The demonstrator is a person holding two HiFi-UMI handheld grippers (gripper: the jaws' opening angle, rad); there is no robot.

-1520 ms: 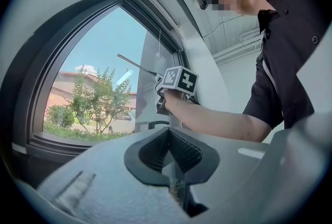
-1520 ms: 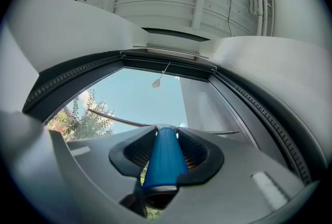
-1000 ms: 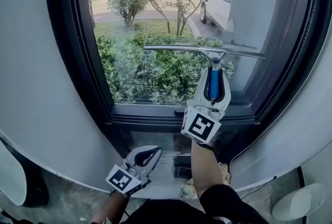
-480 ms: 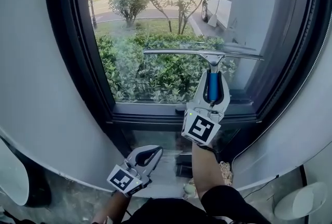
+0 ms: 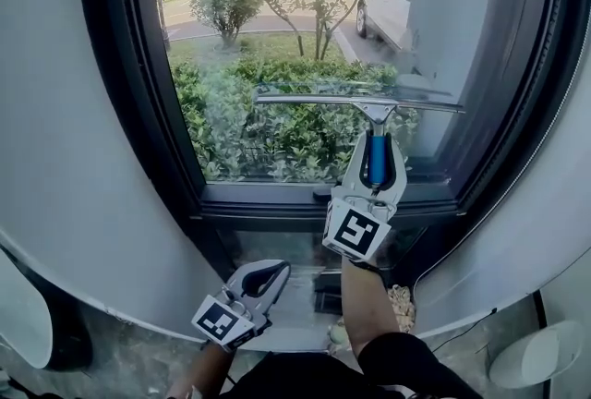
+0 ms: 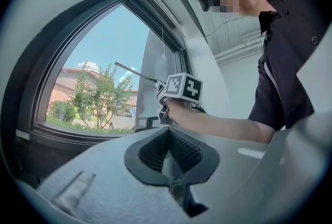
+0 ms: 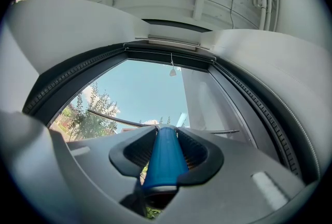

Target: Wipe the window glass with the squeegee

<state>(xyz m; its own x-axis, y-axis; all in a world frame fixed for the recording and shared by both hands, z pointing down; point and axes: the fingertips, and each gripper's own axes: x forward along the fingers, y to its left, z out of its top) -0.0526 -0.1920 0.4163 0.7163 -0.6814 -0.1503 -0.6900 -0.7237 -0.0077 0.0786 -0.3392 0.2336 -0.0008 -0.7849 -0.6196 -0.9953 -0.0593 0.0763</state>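
The ribbed dark pads [image 7: 193,151] of the right gripper [image 7: 165,153] are clamped on the blue cylindrical handle of the squeegee [image 5: 377,114], which fills the gap between them and runs straight along the jaws. Past the handle a short grey metal neck carries the long thin blade [image 5: 305,98], which lies level across the lower part of the clear window glass [image 5: 277,28], reaching further to the left of the neck than to the right; whether its edge touches the pane cannot be told. The right gripper [image 5: 377,159] points up at the pane from just above the dark window frame [image 5: 268,201], with the person's bare forearm [image 5: 365,305] below it. The left gripper [image 6: 169,153] has its pads brought together with nothing between them. In the head view the left gripper [image 5: 264,278] hangs low, well under the sill and beside the white curved wall [image 5: 65,157]. Outside the glass stand green shrubs [image 5: 268,134] and a parked pale car [image 5: 388,9].
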